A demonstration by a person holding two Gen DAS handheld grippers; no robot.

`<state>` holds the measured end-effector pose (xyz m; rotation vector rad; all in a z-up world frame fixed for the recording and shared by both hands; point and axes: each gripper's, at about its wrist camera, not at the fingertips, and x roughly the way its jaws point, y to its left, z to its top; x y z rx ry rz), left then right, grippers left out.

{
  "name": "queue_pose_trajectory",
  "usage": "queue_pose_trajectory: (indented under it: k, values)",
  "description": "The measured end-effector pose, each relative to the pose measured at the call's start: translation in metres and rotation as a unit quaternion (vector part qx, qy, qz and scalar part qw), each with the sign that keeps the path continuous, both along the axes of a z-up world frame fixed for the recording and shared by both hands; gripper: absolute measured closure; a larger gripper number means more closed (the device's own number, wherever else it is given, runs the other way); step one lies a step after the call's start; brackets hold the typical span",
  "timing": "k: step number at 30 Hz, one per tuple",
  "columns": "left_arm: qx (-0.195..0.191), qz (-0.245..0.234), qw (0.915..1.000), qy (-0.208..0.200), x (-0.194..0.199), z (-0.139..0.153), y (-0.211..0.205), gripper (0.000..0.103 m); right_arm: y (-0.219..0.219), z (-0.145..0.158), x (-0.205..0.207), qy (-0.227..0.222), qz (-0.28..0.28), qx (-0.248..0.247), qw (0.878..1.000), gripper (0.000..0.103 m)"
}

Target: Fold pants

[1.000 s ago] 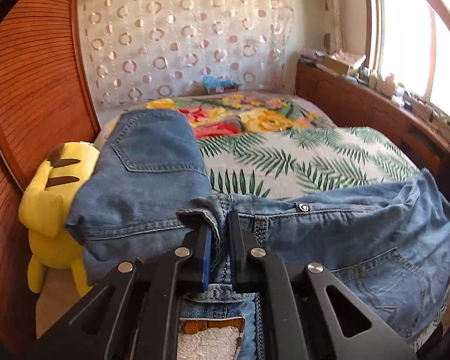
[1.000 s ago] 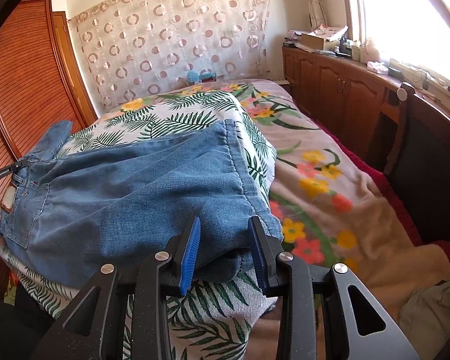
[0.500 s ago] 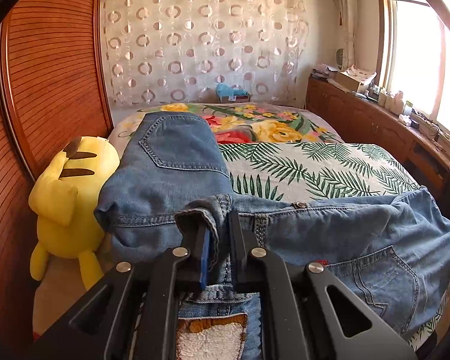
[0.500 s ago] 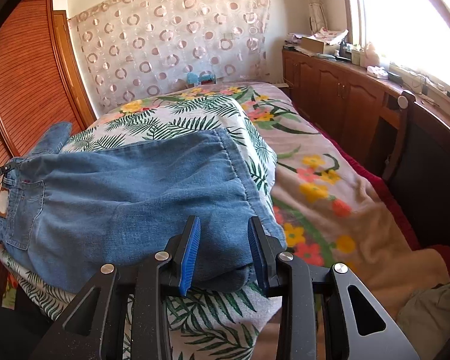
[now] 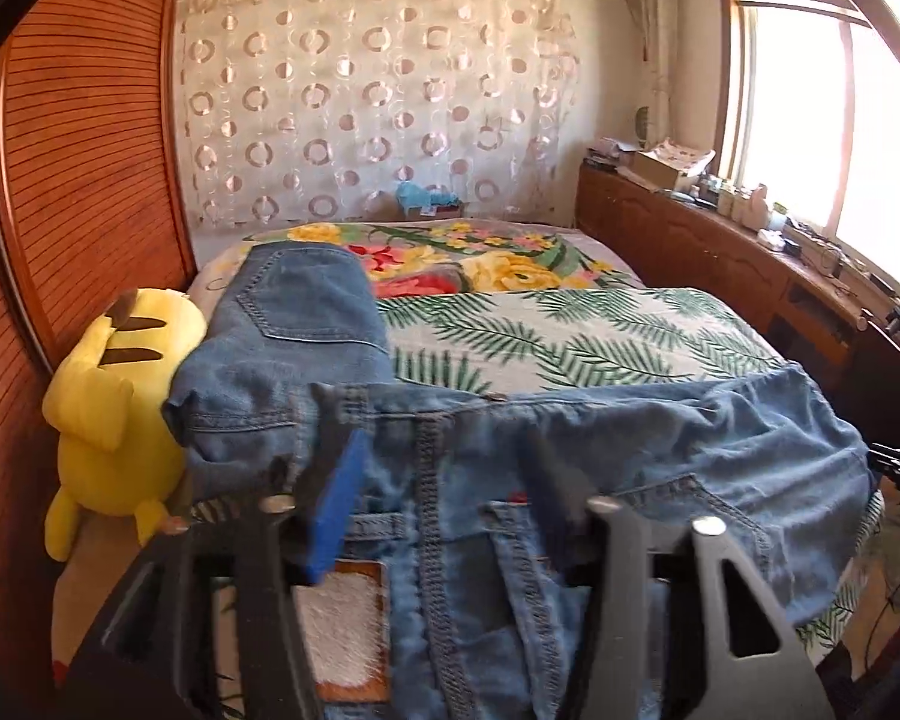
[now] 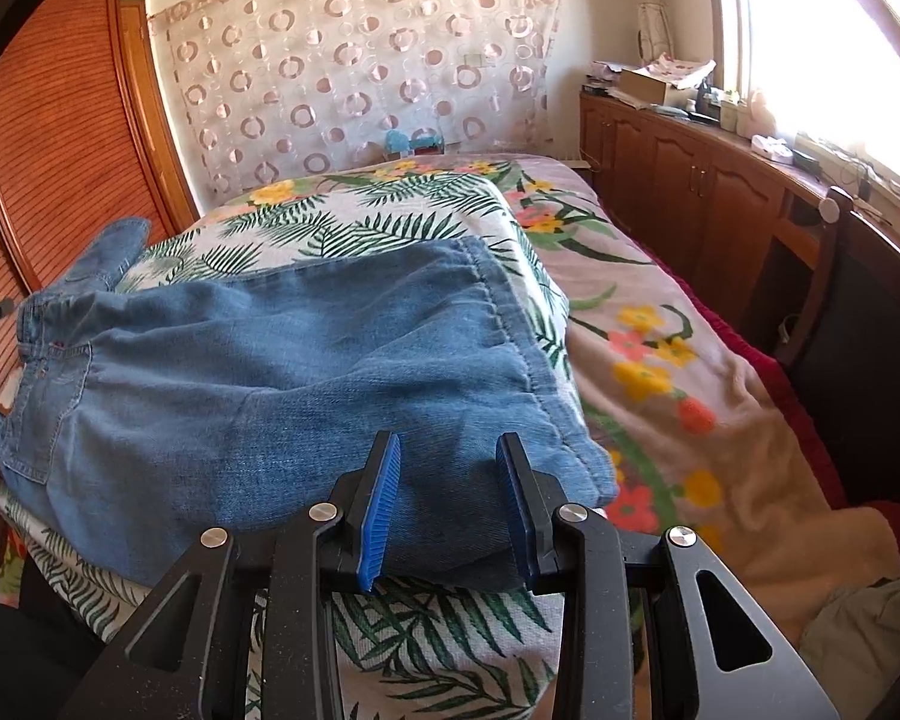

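My left hand-held gripper (image 5: 444, 498) has just opened and released the waistband of the jeans (image 5: 600, 444), so this fold now lies on the bed (image 5: 570, 330), while my right hand-held gripper (image 6: 450, 498) stays clenched on the leg fold.

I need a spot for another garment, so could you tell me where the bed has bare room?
Free: the leaf-print cover beyond the jeans, and the floral blanket on the window side. Crowded: the wardrobe-side edge, with the jeans' waist and the yellow plush toy.
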<state>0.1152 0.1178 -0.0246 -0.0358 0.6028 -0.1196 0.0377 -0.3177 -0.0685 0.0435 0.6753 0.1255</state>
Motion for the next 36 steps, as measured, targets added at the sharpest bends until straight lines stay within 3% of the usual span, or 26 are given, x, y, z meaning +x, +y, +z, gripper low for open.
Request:
queue_pose_trajectory:
  k: [1,19,36]
  values:
    - [-0.004,-0.004,1.0000,-0.004,-0.003,0.000,-0.003,0.022,0.002,-0.002,0.002,0.002,0.002,-0.003,1.000,0.068]
    - [0.009,-0.084,0.9961,0.027,-0.029,-0.050,-0.102,0.022,0.011,-0.009,0.009,0.004,0.004,-0.035,0.999,0.061]
    - [-0.004,-0.085,0.9951,0.051,-0.032,-0.068,-0.115,0.022,0.010,-0.007,0.015,0.025,0.008,-0.049,0.998,0.055]
